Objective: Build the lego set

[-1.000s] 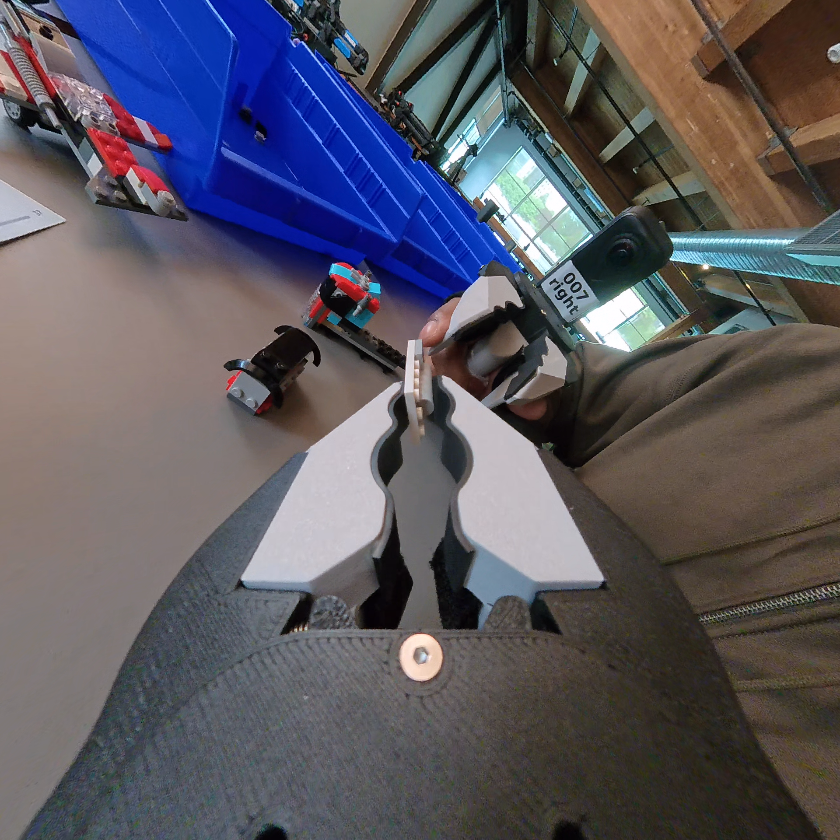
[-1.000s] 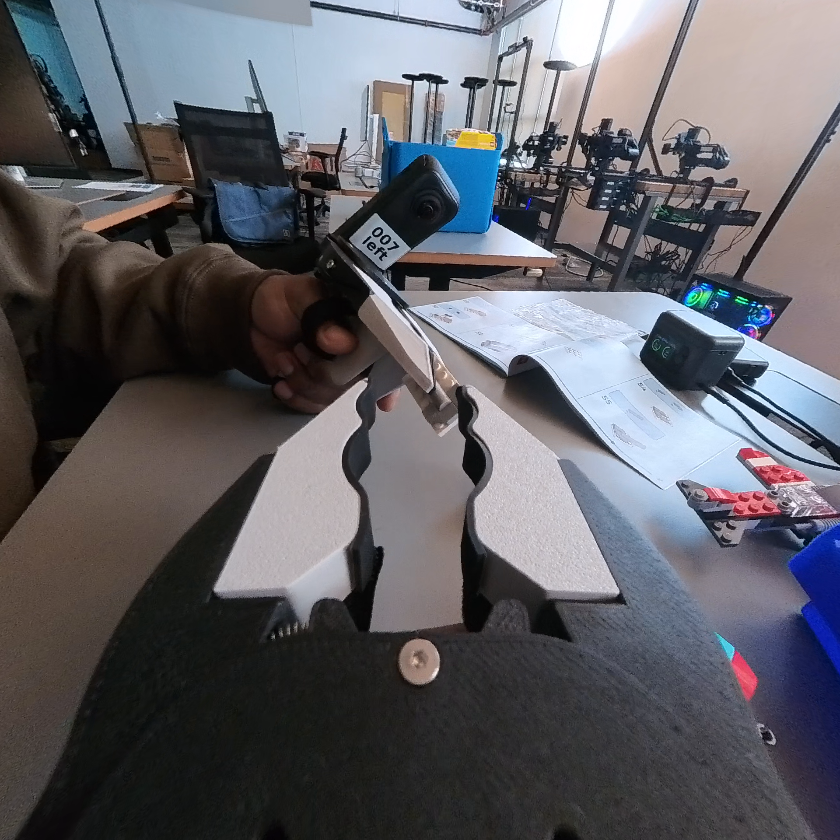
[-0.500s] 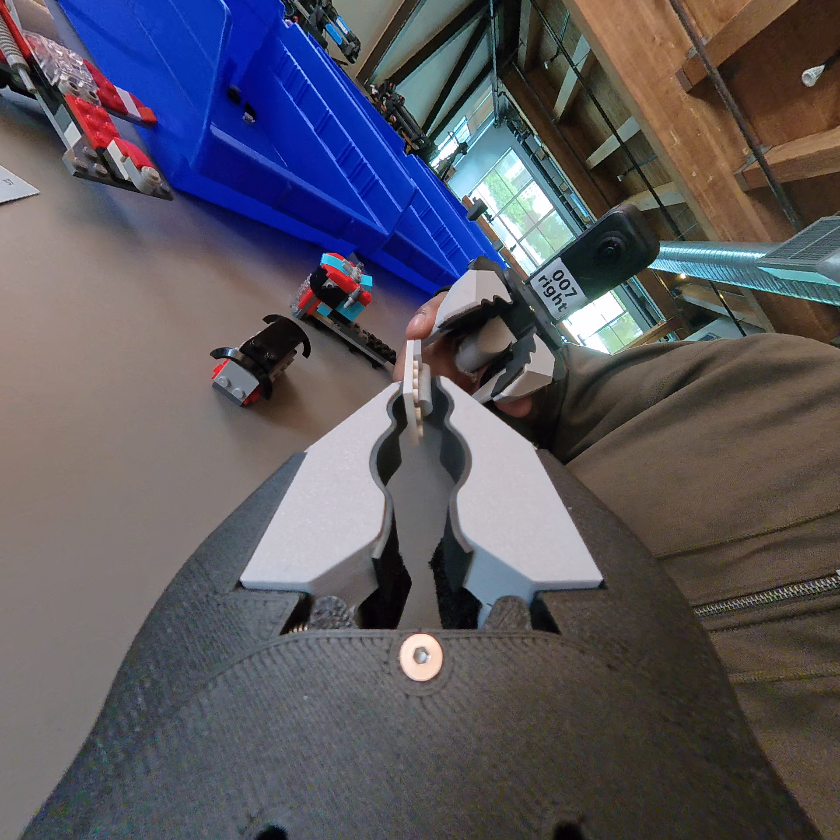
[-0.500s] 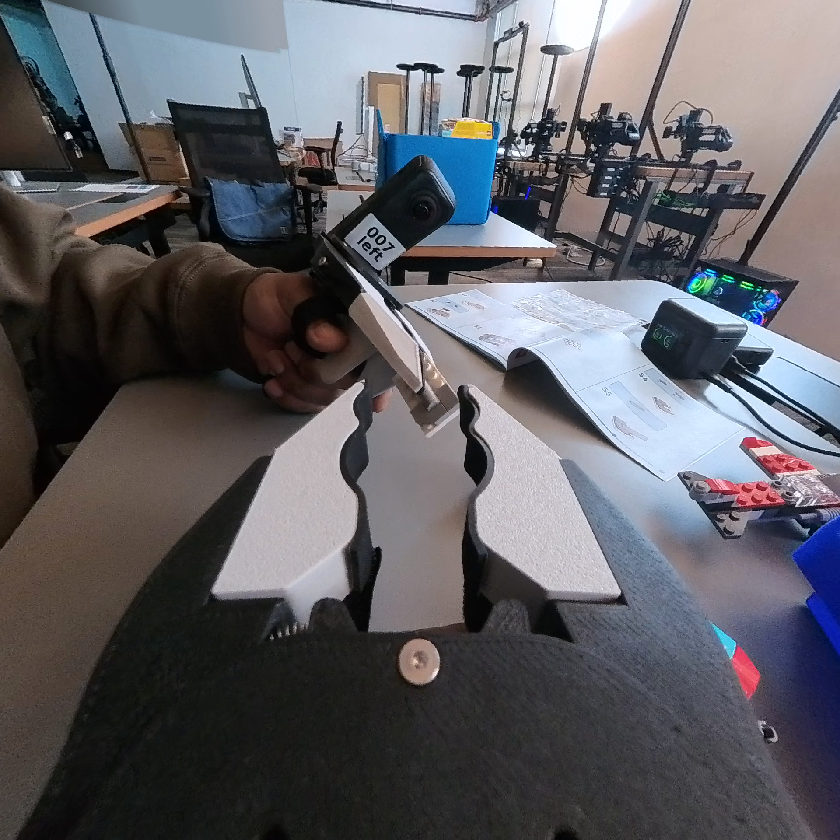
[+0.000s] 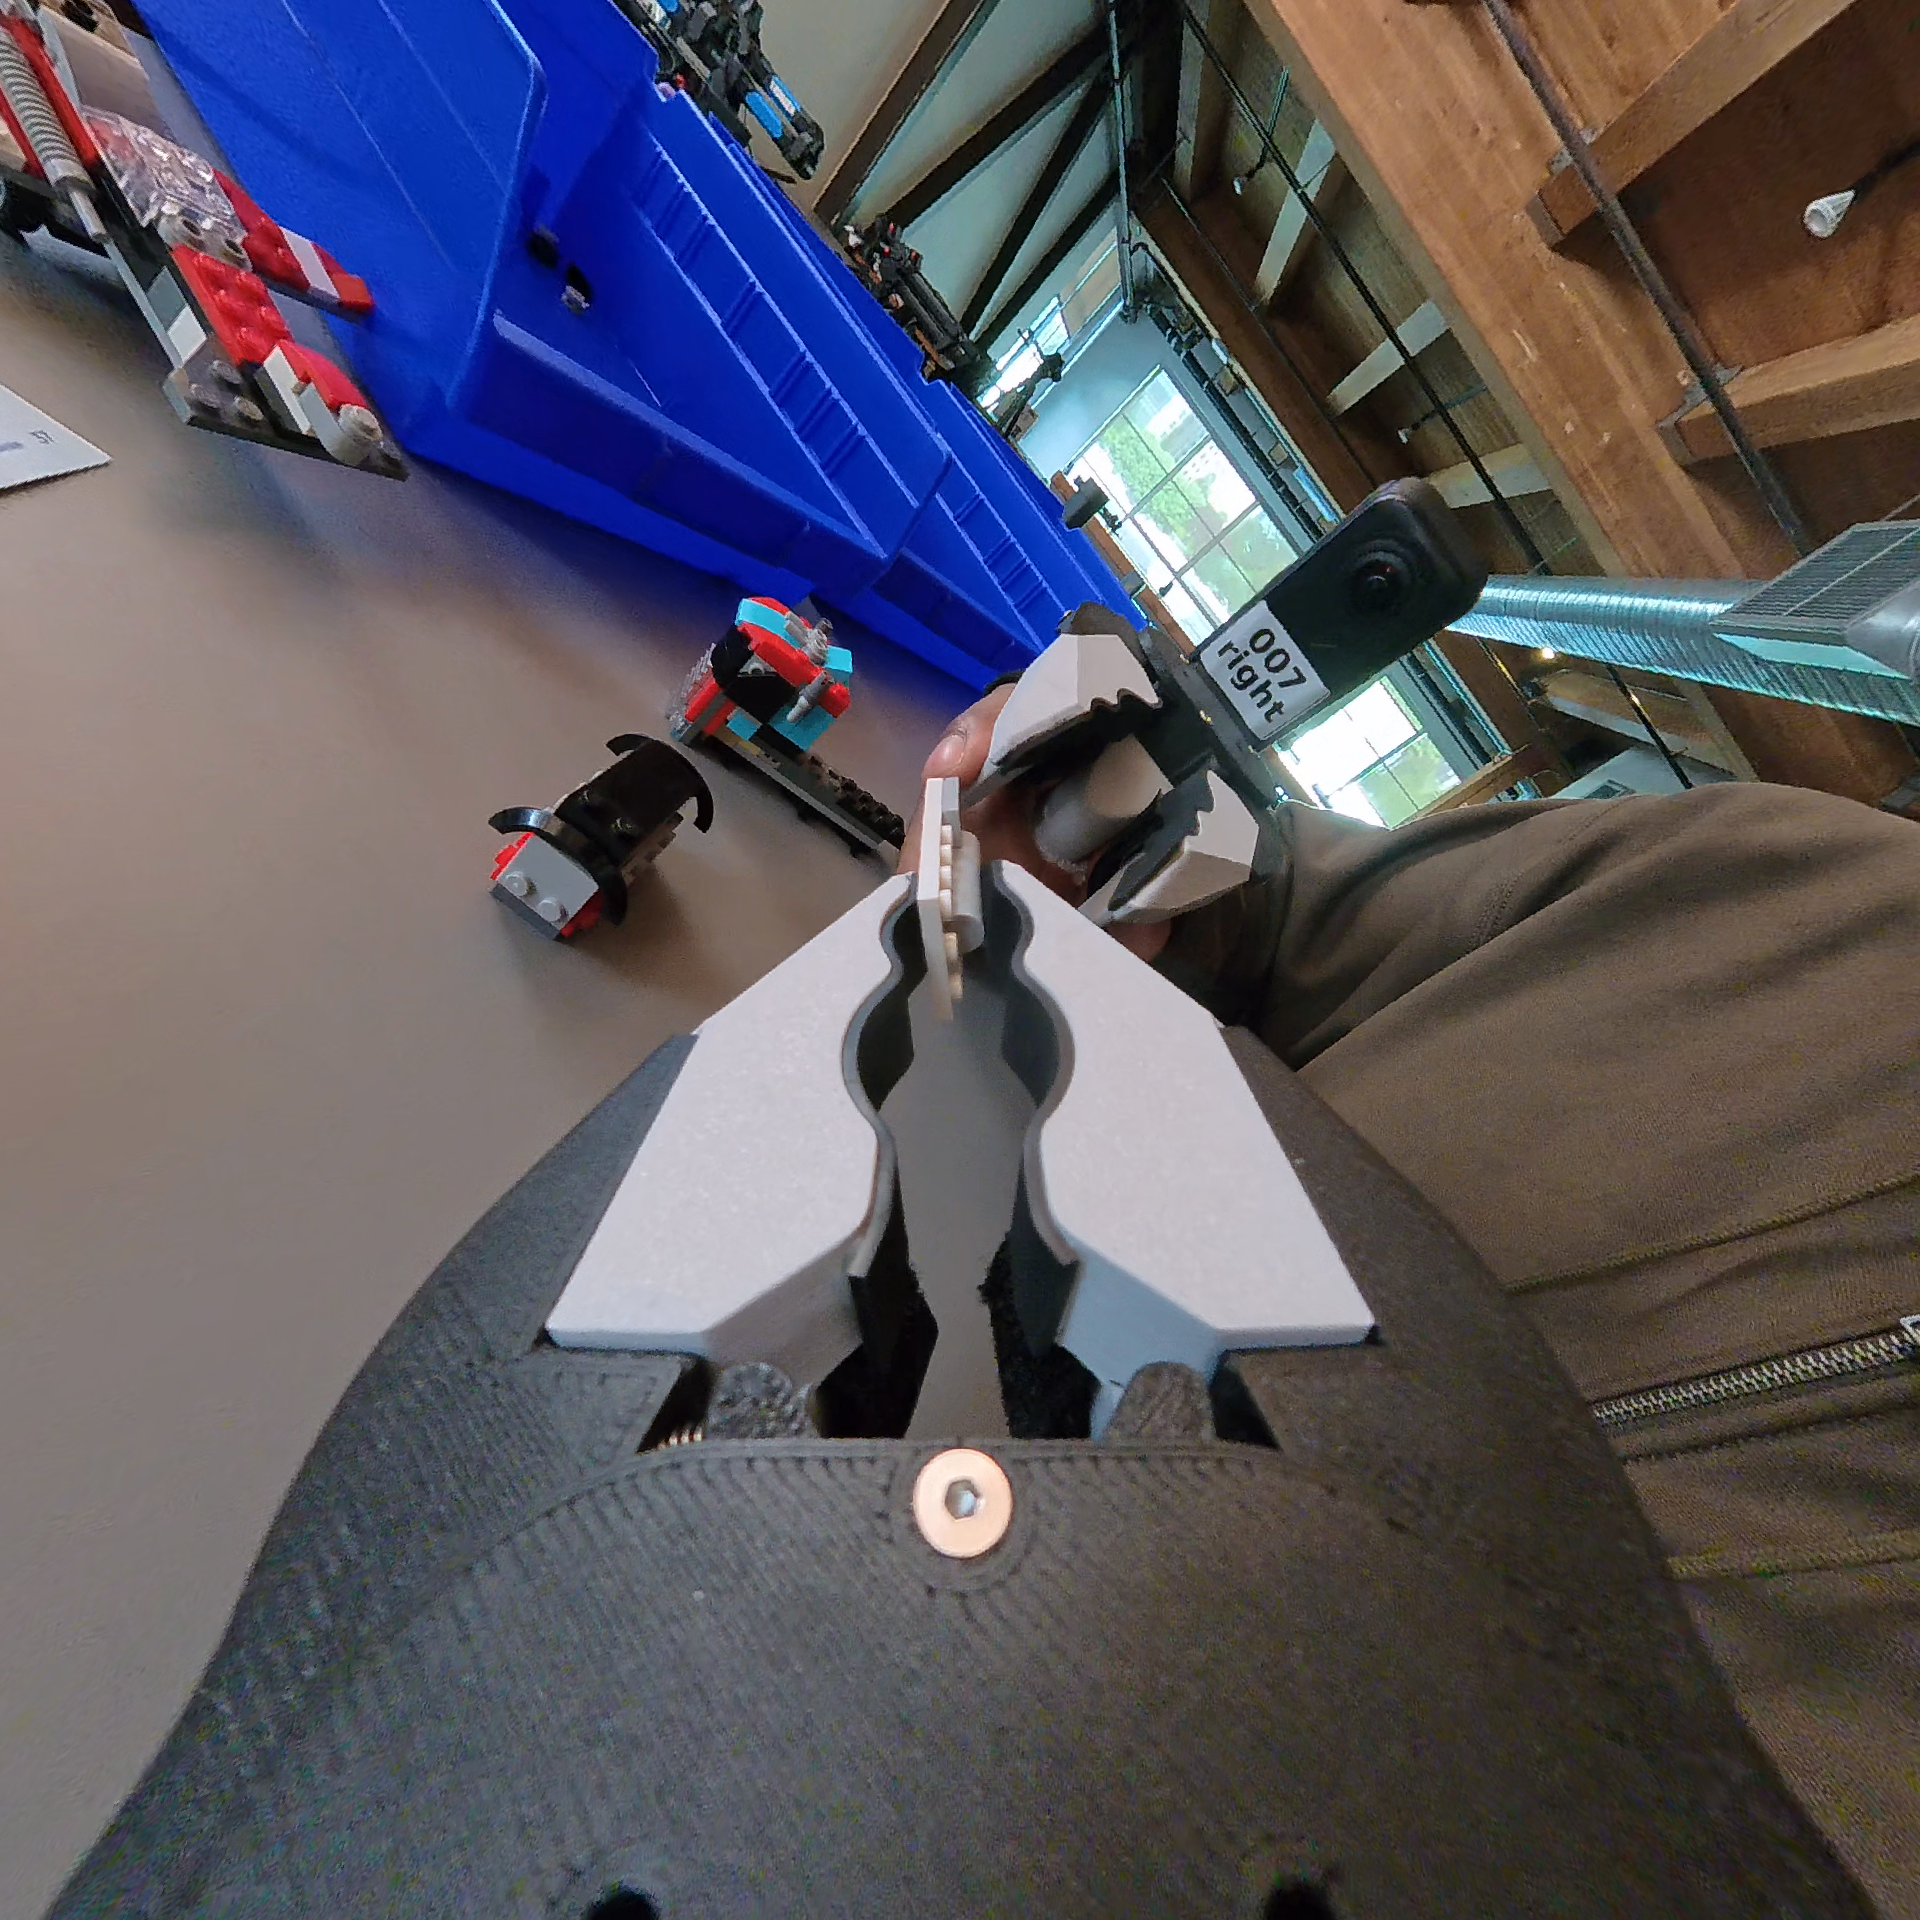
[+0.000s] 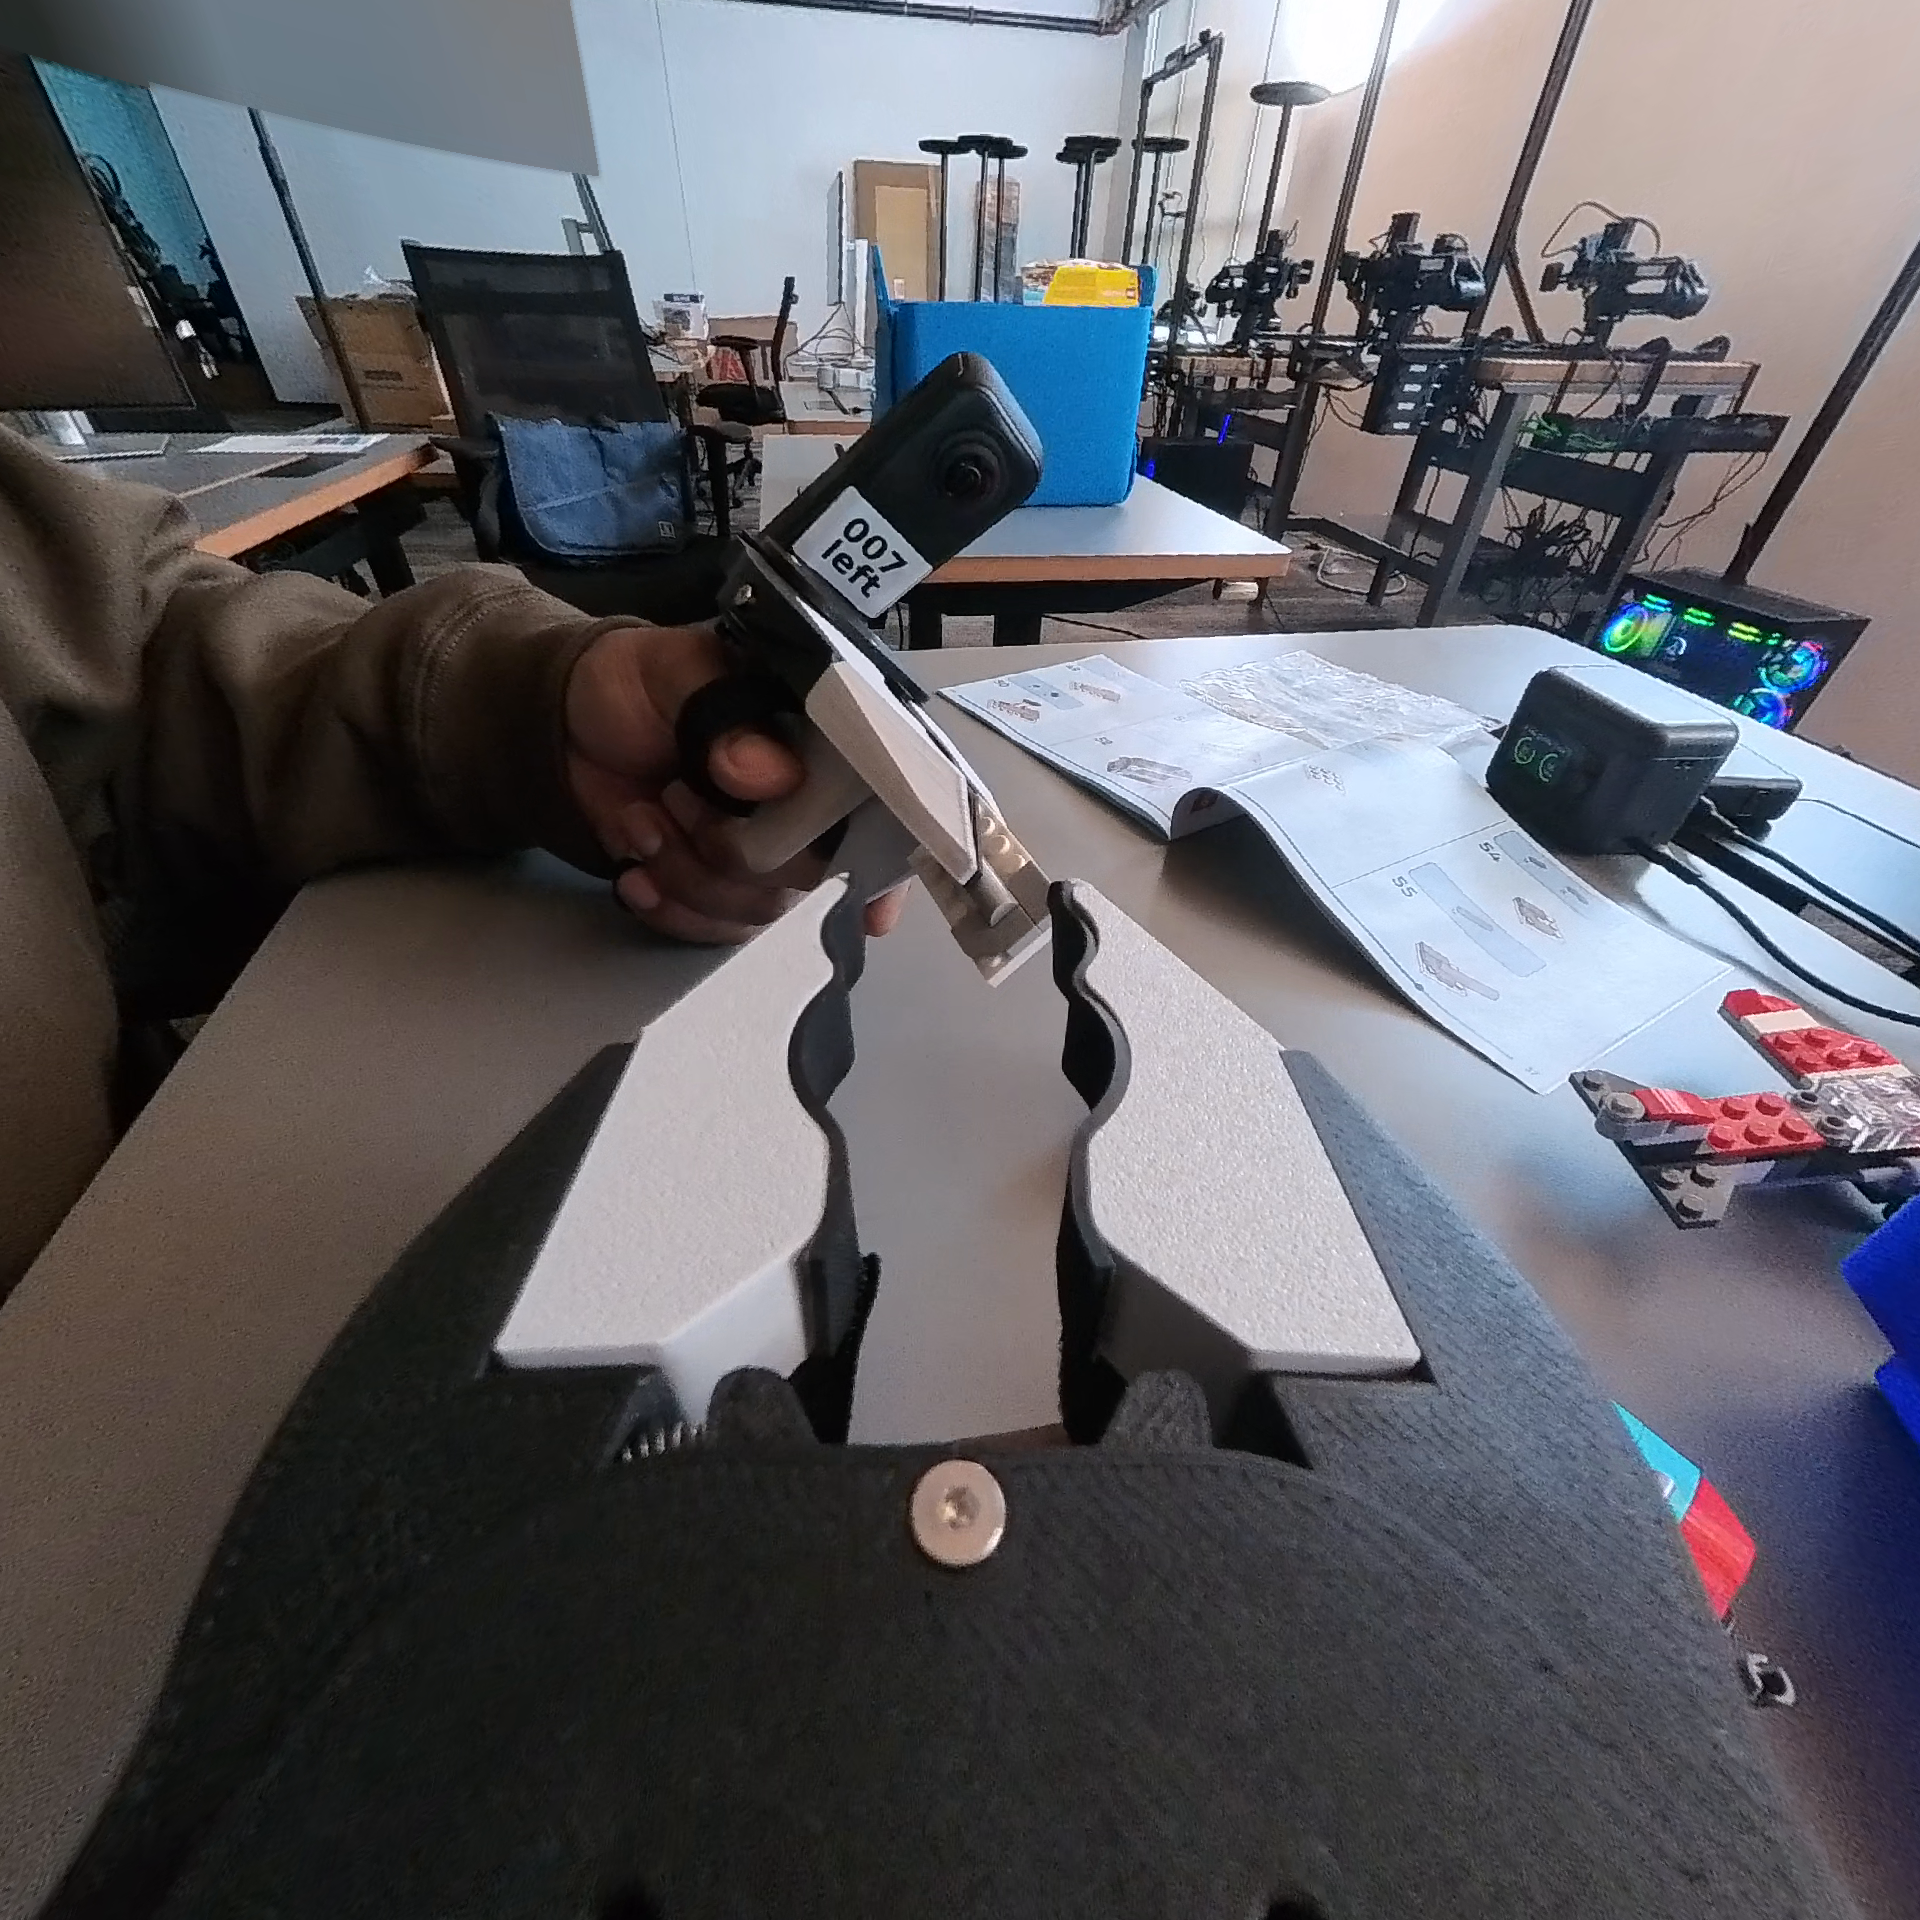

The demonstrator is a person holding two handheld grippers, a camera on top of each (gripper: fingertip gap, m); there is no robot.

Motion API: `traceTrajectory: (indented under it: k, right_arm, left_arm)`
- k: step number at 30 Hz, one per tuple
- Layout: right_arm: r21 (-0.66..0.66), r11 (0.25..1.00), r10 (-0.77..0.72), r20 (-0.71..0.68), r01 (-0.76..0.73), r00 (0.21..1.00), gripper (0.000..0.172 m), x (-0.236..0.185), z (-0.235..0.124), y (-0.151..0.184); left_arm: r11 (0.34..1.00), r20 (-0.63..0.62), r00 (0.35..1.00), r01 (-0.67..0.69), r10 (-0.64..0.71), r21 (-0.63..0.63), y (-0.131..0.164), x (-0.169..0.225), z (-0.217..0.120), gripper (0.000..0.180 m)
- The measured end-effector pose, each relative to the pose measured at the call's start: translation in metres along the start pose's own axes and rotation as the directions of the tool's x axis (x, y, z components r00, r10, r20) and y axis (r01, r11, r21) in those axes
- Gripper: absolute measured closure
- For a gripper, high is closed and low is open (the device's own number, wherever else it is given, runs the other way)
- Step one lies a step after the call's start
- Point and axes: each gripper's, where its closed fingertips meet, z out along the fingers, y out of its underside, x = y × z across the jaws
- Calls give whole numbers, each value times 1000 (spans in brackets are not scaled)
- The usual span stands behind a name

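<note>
We find the left tongs [image 5: 948,906] closed on a small light-grey brick assembly [image 5: 951,894]: two thin studded plates stacked face to face, clamped across their flat sides at the fingertips and held up above the grey worktop [image 5: 260,935]. In the right wrist view the same assembly [image 6: 995,906] projects below the left tongs' tip and hangs in the mouth of the right tongs [image 6: 954,906], close to the right-hand finger [image 6: 1081,935]. The right tongs stand open, and we see nothing gripped in them.

We judge the plates light, rigid and smooth-sided, liable to pivot or slip if pinched by a corner; the stud joint may part under a twisting load. The free lower end, taken across the flat faces, looks the soundest place to hold.

On the worktop lie a black and red brick piece [image 5: 592,847], a red and teal brick piece [image 5: 774,691], blue bins [image 5: 623,312] and an open instruction booklet [image 6: 1351,821]
</note>
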Motion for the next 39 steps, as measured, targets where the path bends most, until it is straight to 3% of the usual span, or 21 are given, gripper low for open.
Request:
traceTrajectory:
  k: [23,39]
  right_arm:
    - [11,1000,21,1,-21,1000,140,2,-2,-1]
    - [118,991,59,22,-61,998,143,-7,-22,-26]
  left_arm:
    - [1000,12,1000,1,-1,-1,1,-2,0,170]
    - [1000,15,1000,9,-9,5,-1,-3,-1,170]
